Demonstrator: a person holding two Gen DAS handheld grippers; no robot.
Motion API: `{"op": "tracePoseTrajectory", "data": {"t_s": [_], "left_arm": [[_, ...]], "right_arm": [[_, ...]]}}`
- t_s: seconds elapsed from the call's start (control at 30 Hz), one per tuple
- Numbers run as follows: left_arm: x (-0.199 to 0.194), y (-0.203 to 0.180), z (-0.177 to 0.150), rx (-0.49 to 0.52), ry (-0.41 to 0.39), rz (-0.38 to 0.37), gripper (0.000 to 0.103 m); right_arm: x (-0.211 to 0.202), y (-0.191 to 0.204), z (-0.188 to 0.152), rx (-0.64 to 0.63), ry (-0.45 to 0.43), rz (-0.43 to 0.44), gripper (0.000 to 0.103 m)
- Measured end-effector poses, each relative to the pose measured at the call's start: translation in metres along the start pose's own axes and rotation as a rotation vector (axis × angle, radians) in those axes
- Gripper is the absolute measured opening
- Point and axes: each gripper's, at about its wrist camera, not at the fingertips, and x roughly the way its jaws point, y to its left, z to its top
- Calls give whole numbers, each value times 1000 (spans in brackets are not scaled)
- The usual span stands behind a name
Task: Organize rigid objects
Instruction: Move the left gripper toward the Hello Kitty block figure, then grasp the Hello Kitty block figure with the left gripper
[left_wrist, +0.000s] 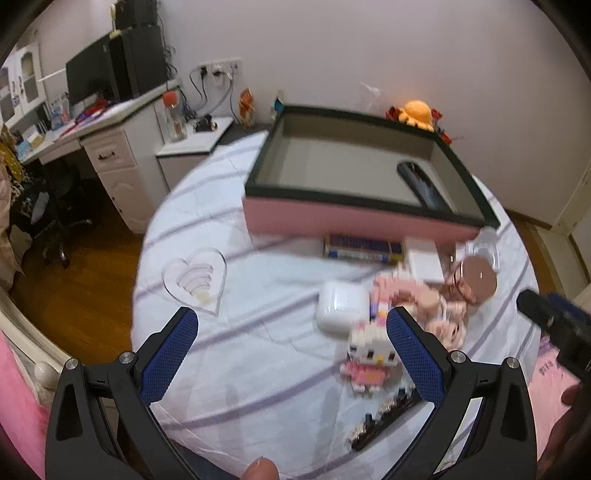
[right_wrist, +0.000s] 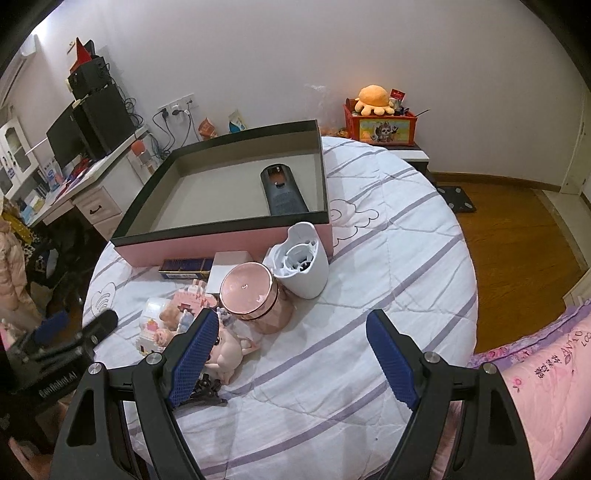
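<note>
A pink box with a black rim lies open on the round table and holds one dark remote. In front of it lie a blue-and-gold box, a white earbud case, a Hello Kitty brick figure, a pink candle jar, a white cup-like holder, a small doll and a black hair clip. My left gripper is open, empty, above the cloth left of the Kitty figure. My right gripper is open, empty, right of the doll.
A clear heart-shaped dish lies at the table's left. A white desk with a monitor stands far left. An orange plush sits on a red box at the back. Wooden floor lies to the right; pink bedding at bottom right.
</note>
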Motion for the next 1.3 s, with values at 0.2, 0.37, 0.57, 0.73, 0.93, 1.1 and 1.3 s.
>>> {"op": "tracePoseTrajectory", "data": {"t_s": [0.2, 0.37, 0.57, 0.73, 0.93, 1.1, 1.3], "left_arm": [[10, -9, -15, 35, 38, -32, 103], [14, -15, -16, 51, 49, -59, 103], [28, -26, -17, 72, 80, -69, 103], [35, -35, -19, 103, 93, -60, 103], [50, -36, -20, 103, 103, -44, 98], [52, -35, -22, 107, 112, -59, 73], [45, -25, -22, 79, 112, -93, 49]], "right_arm": [[4, -1, -2, 8, 12, 0, 84], [7, -4, -2, 20, 18, -3, 84], [9, -4, -3, 24, 22, -4, 84], [13, -7, -3, 31, 30, -7, 84], [18, -10, -5, 35, 43, -6, 84], [21, -12, -5, 41, 49, -8, 84], [21, -10, -5, 38, 49, 1, 84]]}}
